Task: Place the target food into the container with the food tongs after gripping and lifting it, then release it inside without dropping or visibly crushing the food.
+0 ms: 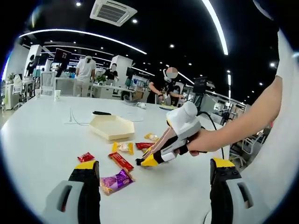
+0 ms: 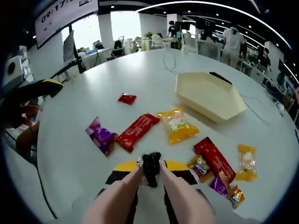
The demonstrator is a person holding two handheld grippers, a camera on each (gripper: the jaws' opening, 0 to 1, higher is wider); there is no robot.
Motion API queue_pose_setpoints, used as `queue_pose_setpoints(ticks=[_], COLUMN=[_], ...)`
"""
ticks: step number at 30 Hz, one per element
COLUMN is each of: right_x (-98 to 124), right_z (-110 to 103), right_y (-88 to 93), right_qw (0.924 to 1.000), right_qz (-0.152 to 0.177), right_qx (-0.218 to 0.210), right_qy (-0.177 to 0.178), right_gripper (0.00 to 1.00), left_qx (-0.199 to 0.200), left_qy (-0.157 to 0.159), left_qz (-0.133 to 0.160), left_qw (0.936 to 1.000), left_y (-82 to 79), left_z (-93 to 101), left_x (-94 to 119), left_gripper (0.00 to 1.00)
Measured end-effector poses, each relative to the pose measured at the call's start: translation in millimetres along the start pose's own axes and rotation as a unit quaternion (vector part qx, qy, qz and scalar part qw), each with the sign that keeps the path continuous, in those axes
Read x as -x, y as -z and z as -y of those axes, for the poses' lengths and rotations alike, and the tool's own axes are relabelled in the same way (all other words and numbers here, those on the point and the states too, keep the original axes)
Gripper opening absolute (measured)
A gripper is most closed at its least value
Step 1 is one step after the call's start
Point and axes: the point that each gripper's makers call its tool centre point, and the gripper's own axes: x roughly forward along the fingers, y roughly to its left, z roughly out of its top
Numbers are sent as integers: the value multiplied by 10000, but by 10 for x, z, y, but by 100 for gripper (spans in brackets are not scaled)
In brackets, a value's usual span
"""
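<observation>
Candy, a small dark-wrapped piece as far as the right gripper view shows, sits pinched between the tips of the right gripper, whose jaws are clenched on it low over the table; whether it is clear of the surface I cannot tell. It looks light and a little soft, with a crinkly, likely slippery wrapper, so a mild squeeze across its middle should hold it without crushing; a grip on a loose wrapper end would probably let it slide out. The left gripper is released, jaws wide apart, holding nothing. Just beyond the candy lie a purple packet, a red bar and a yellow packet, all flat and apart from it. Farther on stands the tray, a cream hexagon with nothing in it, where the candy should go.
</observation>
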Motion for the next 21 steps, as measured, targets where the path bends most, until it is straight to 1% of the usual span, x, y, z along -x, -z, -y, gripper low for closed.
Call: queue_pose_setpoints(ticks=[3, 4, 5, 6, 9, 13, 15, 17, 19, 21], right_x=[-1, 5, 24, 35, 66, 160, 197, 246, 280, 327], right_z=[16, 30, 46, 37, 43, 19, 28, 70, 98, 119], right_y=[-3, -9, -13, -38, 5, -44, -54, -52, -62, -66], right_qw=[10000, 9995, 9992, 9992, 9985, 9981, 9969, 9958, 9932, 9941], right_qz=[13, 2, -15, 105, 80, 203, 232, 288, 404, 407], right_qx=[-85, -308, -380, -376, -514, -563, -753, -861, -1085, -976], right_qy=[15, 55, 117, 110, 148, 139, 86, 148, 122, 227], right_gripper=[19, 19, 19, 19, 19, 19, 20, 20, 21, 20], left_qx=[-4, -6, -30, -118, -180, -148, -85, -46, -105, -154], left_qy=[-20, -18, -24, -26, -4, 19, 10, 10, 6, -8], left_qz=[42, 54, 48, -19, -78, -97, -125, -133, -162, -146], left_qw=[10000, 10000, 10000, 9999, 9998, 9998, 9999, 9999, 9998, 9998], left_y=[-39, -28, -28, -11, 11, 71, 124, 149, 159, 147], left_z=[17, 16, 25, 39, 83, 97, 81, 78, 82, 80], left_x=[6, 0, -2, 1, 22, 55, 65, 75, 85, 95], left_gripper=[99, 99, 99, 99, 99, 99, 99, 99, 98, 99])
